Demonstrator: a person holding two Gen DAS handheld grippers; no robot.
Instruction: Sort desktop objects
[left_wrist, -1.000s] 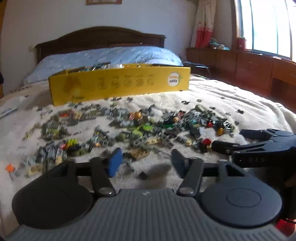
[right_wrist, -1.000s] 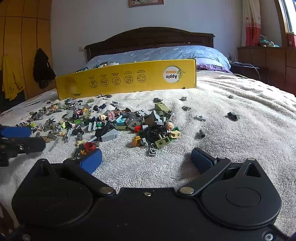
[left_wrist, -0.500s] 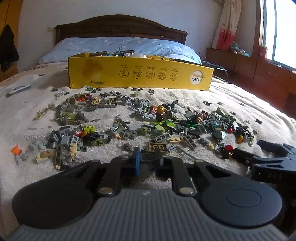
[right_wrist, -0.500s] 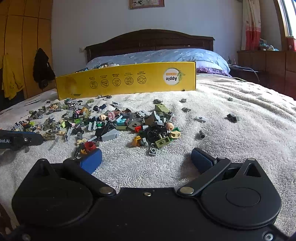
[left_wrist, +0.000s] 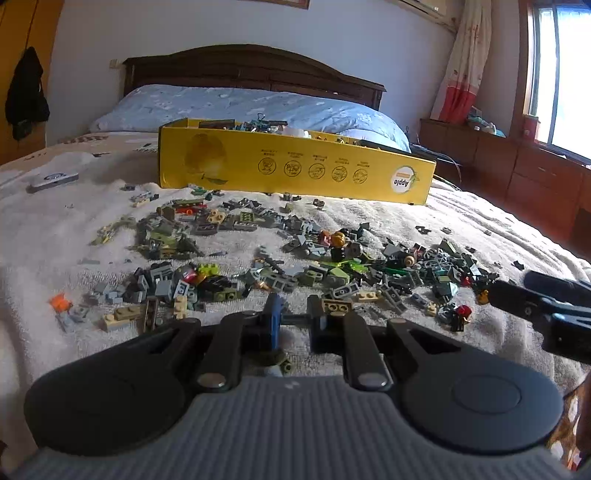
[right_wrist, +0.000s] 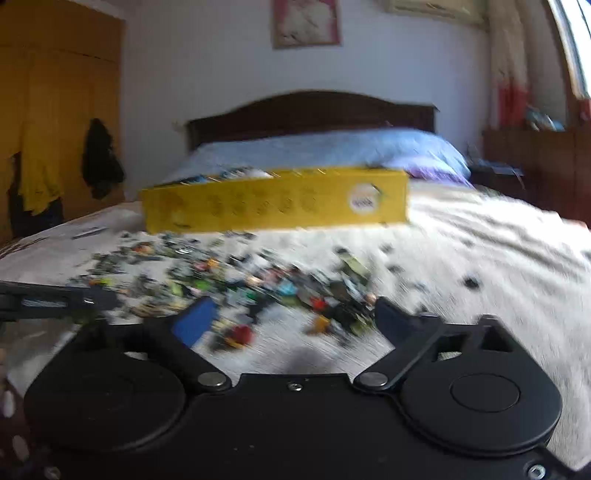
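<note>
Small, light, rigid plastic building bricks (left_wrist: 295, 266) lie scattered on the white towelling bed cover (left_wrist: 44, 236) before the yellow cardboard box (left_wrist: 295, 168). Pinch each across flat sides. Left claw (left_wrist: 293, 319) nearly clenched, seemingly empty; right claw (right_wrist: 291, 319) released.

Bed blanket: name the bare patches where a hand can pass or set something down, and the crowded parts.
Bare blanket lies right of the brick pile, toward the wooden cabinets. A narrower strip runs left of the pile, by the small white device. The space between the yellow box and both grippers is crowded.
</note>
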